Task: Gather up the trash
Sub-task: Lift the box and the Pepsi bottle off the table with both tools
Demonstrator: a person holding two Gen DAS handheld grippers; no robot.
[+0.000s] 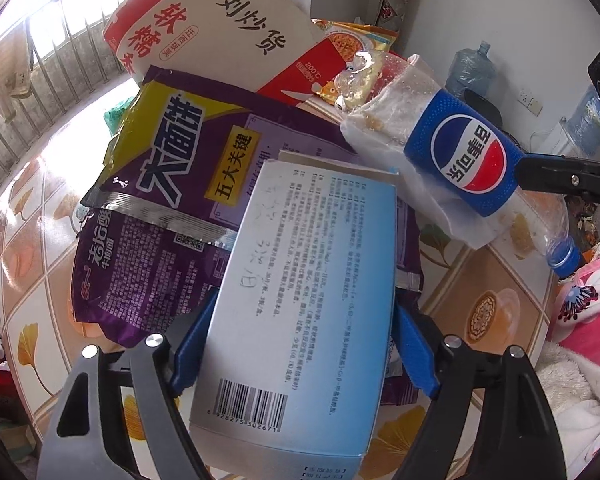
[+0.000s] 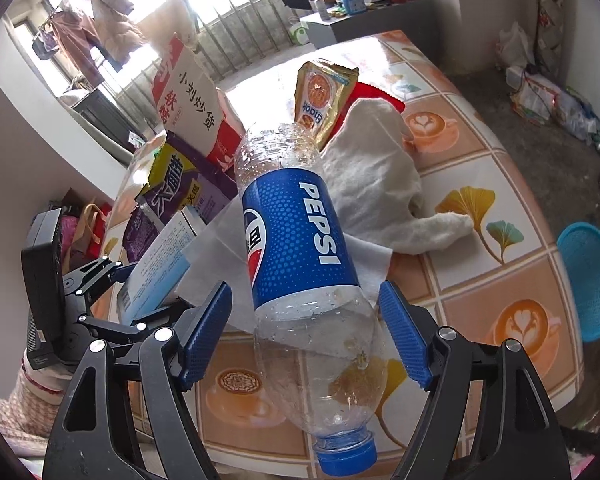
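Note:
My left gripper (image 1: 300,320) has its blue pads against both sides of a pale blue medicine box (image 1: 300,280), which also shows in the right wrist view (image 2: 156,264). Under it lies a purple noodle wrapper (image 1: 172,168). An empty Pepsi bottle (image 2: 300,248) lies on a white tissue (image 2: 364,260), cap toward me. My right gripper (image 2: 304,332) is open with its pads either side of the bottle, not touching; from the left wrist view its black finger (image 1: 568,178) sits beside the bottle (image 1: 468,152). A red-and-cream carton (image 1: 228,28) and a gold snack packet (image 2: 324,96) lie behind.
The trash lies on a table with a coffee-cup and leaf patterned cloth (image 2: 500,208). A white cloth (image 2: 376,184) lies beyond the bottle. A blue basket (image 2: 588,284) stands off the table's right edge. Water jugs (image 1: 472,68) stand by the far wall.

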